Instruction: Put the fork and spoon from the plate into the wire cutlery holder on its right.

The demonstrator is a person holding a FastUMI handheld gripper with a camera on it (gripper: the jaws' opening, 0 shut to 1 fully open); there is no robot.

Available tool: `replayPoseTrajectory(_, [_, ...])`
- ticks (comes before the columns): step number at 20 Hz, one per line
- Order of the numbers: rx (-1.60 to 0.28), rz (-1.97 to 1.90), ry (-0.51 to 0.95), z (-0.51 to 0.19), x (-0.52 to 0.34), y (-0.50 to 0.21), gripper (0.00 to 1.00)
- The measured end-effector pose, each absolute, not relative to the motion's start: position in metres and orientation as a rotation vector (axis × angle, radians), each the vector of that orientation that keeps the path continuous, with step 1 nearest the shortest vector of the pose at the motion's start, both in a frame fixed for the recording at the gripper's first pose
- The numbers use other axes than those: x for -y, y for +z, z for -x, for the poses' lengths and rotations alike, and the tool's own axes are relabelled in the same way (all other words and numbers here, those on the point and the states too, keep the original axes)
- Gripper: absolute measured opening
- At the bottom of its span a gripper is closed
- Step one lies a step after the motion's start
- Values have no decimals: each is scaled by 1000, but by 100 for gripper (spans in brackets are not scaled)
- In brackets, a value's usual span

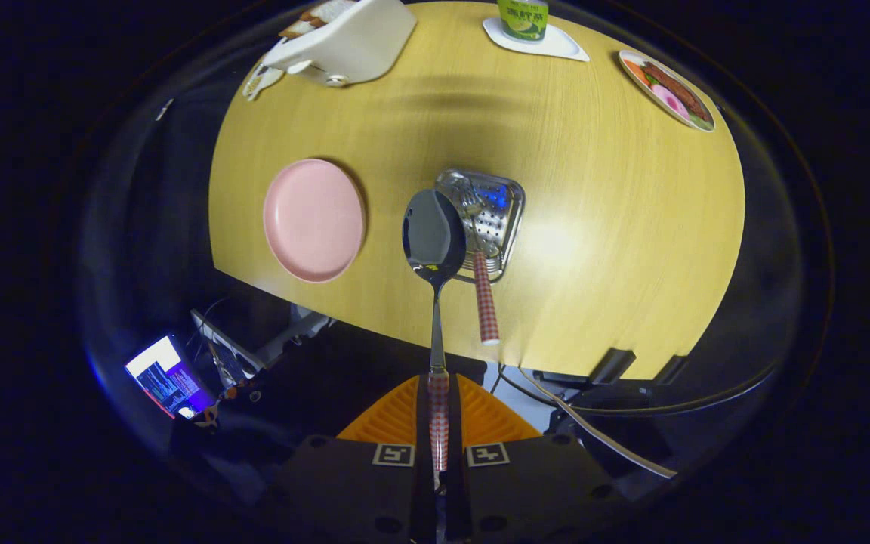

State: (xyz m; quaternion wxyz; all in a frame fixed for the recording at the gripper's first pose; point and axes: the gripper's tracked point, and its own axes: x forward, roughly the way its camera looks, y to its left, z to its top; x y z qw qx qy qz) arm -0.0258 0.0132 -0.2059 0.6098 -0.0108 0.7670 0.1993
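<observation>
My gripper point(439, 423) is shut on the checked handle of the spoon point(434, 249), which points straight ahead, high above the table. The spoon's shiny bowl overlaps the left side of the metal cutlery holder point(499, 215) below it. The fork point(484, 295) stands in the holder, tines down, its red-checked handle sticking out toward me. The pink plate point(314, 219) lies bare on the wooden table point(616, 227), to the left of the holder.
A white toaster point(344, 41) with bread stands at the table's far left. A green cup on a white coaster point(529, 34) and a plate of food point(669, 89) sit at the far right. Cables and a lit screen point(167, 378) lie below the table's near edge.
</observation>
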Motion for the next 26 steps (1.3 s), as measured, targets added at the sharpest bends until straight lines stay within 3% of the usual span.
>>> replayPoseTrajectory(8, [-2023,78,317,16,-5,-228,10])
replayPoseTrajectory(14, [-2131,161,311,15,-7,-224,11])
replayPoseTrajectory(22, [-2096,115,325,-8,-16,-230,18])
replayPoseTrajectory(26, [-1970,41,413,-24,-27,-223,18])
